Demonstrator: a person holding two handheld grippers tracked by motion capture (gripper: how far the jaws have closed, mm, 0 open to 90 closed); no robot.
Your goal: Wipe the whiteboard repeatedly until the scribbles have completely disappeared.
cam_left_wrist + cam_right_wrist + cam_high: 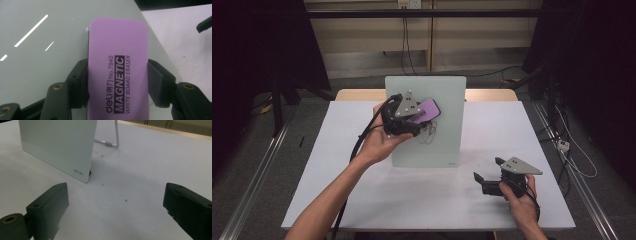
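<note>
A pale glass whiteboard [439, 95] leans on its wire stand in the middle of the white table [342, 190]. My left gripper [421, 120] is shut on a purple magnetic whiteboard eraser [428, 110], held flat against the board's upper left part. In the left gripper view the eraser [118, 62] stands between both jaws, its printed label toward the camera, the board [37, 62] behind it. Black scribbles [428, 134] mark the board just below the eraser. My right gripper [488, 168] rests on the table at the front right, open and holding nothing, its fingers [48, 202] wide apart.
The right gripper view shows the board's lower corner [82, 173] and its wire stand [112, 143] on the table. A wooden table edge [492, 94] lies behind the white one. Cables and dark stands lie on the floor at both sides.
</note>
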